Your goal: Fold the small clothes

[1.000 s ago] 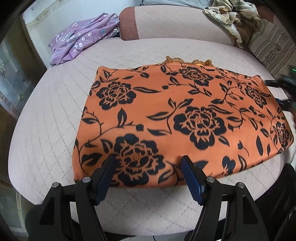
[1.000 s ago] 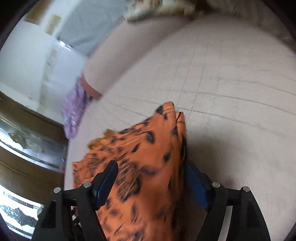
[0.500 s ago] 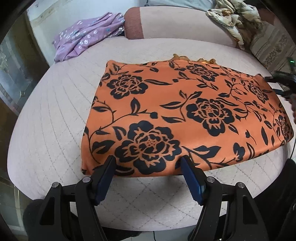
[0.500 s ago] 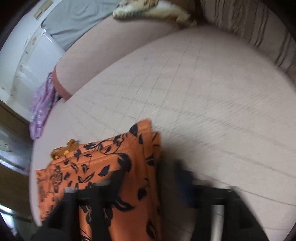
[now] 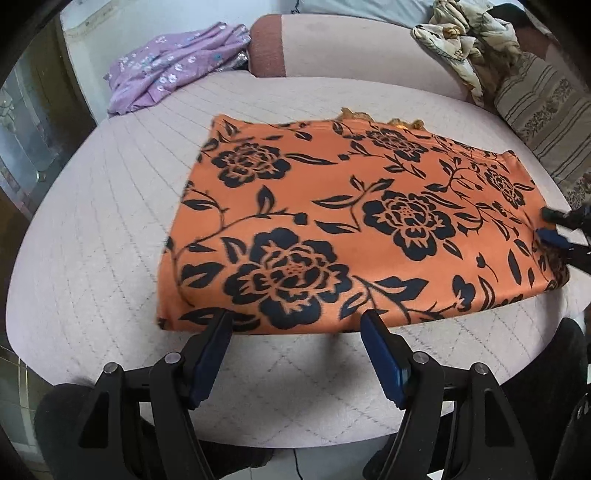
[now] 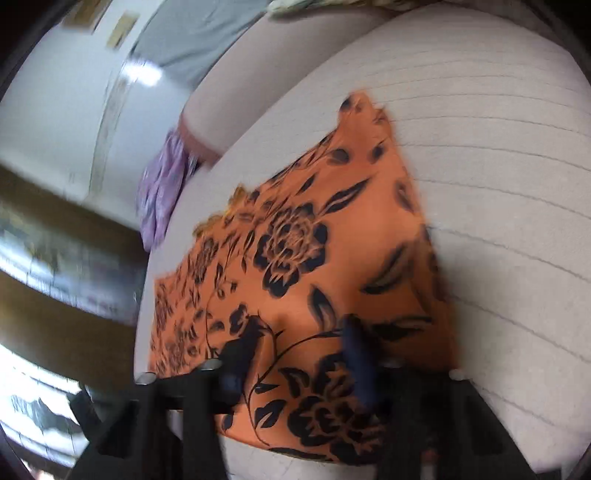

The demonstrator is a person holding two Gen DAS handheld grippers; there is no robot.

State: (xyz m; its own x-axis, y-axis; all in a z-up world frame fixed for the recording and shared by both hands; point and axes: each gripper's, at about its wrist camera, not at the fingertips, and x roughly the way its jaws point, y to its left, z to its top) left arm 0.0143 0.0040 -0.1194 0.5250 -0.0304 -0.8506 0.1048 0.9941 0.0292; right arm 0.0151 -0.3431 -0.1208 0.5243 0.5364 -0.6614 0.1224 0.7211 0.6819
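An orange garment with black flowers (image 5: 351, 221) lies folded flat on the pale quilted cushion (image 5: 92, 221). My left gripper (image 5: 297, 326) is open and empty, its fingertips just at the garment's near edge. My right gripper (image 6: 303, 332) is open over the garment's right end (image 6: 314, 240), holding nothing; the view is blurred by motion. The right gripper also shows in the left wrist view (image 5: 554, 229) at the garment's right edge.
A purple flowered garment (image 5: 173, 70) lies at the back left beside a pink bolster (image 5: 351, 48). A crumpled beige cloth (image 5: 465, 33) and a striped cushion (image 5: 546, 110) sit at the back right. A dark cabinet stands at the left.
My left gripper has drawn back and to the left, so the garment sits further right. My right gripper has swung over the garment's right end.
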